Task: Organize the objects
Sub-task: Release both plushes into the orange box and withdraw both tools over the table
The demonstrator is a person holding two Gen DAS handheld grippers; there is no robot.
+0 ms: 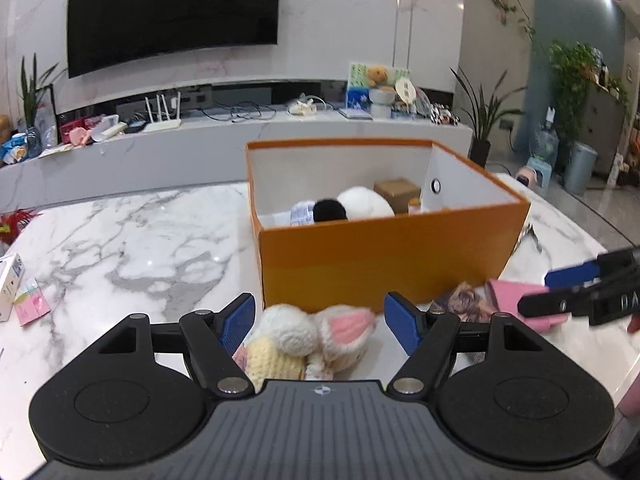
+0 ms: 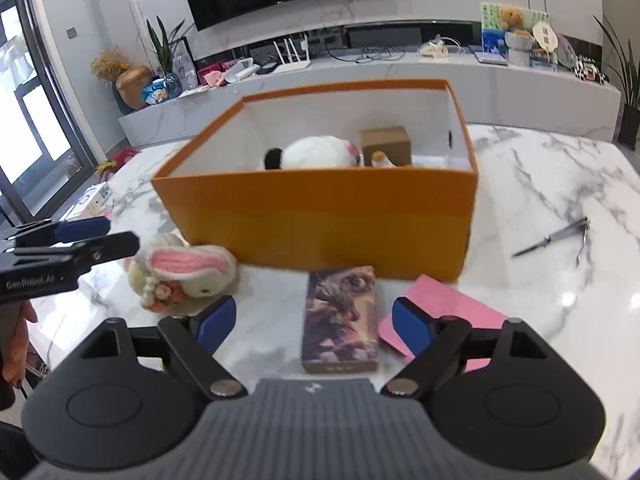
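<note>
A cream plush bunny (image 1: 304, 332) with pink ears lies on the marble table just before the orange box (image 1: 380, 260). My left gripper (image 1: 320, 320) stands open around it, its blue pads clear of the plush. My right gripper (image 2: 316, 320) is open too, straddling a flat patterned box (image 2: 340, 320) that lies lengthwise between its fingers. The orange box (image 2: 320, 216) holds a white plush with a black ear (image 2: 316, 152) and a brown carton (image 2: 386, 144). From the right wrist view, the left gripper (image 2: 100, 236) hovers at the bunny (image 2: 184, 272).
A pink card (image 2: 452, 308) lies partly under the right finger, beside the patterned box. A metal clipper tool (image 2: 560, 236) rests on the table (image 2: 540, 184) at right. Small cartons (image 1: 24, 296) sit near the table's left edge. A cluttered TV console (image 1: 240, 136) runs behind.
</note>
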